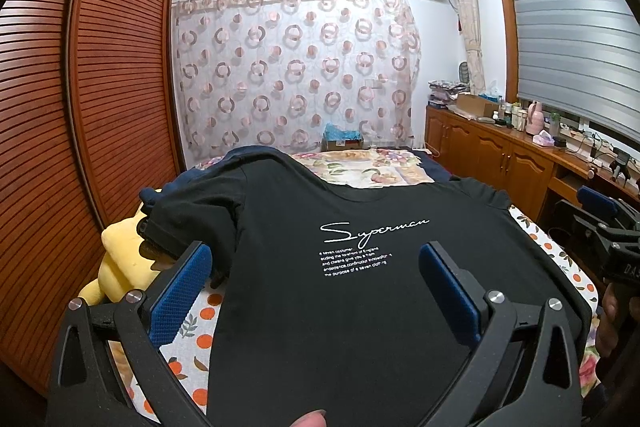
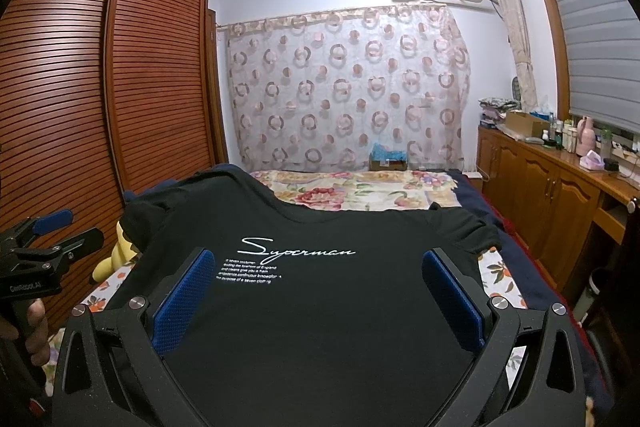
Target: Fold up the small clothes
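A black T-shirt [image 1: 340,287] with white "Superman" lettering lies spread face up on the bed, collar toward the far wall; it also fills the right wrist view as the T-shirt [image 2: 320,307]. My left gripper [image 1: 316,263] hovers open over its lower left part, blue pads wide apart with nothing between them. My right gripper [image 2: 318,269] hovers open over its lower right part, equally wide. Each gripper shows at the edge of the other's view: the right gripper [image 1: 600,223] and the left gripper [image 2: 48,231]. A fingertip [image 1: 310,419] shows at the bottom edge.
The bed's fruit-print sheet [image 1: 188,331] lies under the shirt, a floral cover [image 2: 352,191] beyond it. A yellow plush toy [image 1: 116,267] sits at the left bed edge by the slatted wardrobe [image 1: 80,107]. A wooden cabinet [image 2: 552,187] with bottles runs along the right.
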`<state>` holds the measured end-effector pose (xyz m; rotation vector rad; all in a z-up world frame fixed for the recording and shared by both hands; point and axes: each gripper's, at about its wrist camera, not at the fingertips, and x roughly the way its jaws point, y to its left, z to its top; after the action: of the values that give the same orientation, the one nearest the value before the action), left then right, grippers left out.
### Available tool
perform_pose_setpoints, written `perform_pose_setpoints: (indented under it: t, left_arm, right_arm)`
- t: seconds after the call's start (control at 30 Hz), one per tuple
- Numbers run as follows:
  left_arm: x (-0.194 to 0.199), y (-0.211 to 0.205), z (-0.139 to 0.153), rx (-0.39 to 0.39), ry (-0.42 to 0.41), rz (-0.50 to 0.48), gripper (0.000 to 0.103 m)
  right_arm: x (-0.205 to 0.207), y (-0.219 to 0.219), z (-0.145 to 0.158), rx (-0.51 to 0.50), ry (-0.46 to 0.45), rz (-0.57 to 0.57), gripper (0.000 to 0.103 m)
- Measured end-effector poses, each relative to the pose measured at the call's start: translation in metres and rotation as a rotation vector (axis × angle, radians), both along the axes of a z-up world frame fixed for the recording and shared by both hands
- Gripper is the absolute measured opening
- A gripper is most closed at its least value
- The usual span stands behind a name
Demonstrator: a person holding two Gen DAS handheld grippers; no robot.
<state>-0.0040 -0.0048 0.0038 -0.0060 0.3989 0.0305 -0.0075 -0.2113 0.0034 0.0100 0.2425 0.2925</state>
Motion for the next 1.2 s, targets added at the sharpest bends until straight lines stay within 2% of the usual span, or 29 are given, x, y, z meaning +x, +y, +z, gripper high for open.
perform_pose_setpoints:
  t: [1.2]
  left_arm:
    - [-0.0037, 0.0005, 0.0056, 0.009, -0.008, 0.000, 0.103]
  right_arm:
    - [-0.0011, 0.0014, -0.0014, 0.001, -0.003, 0.006, 0.103]
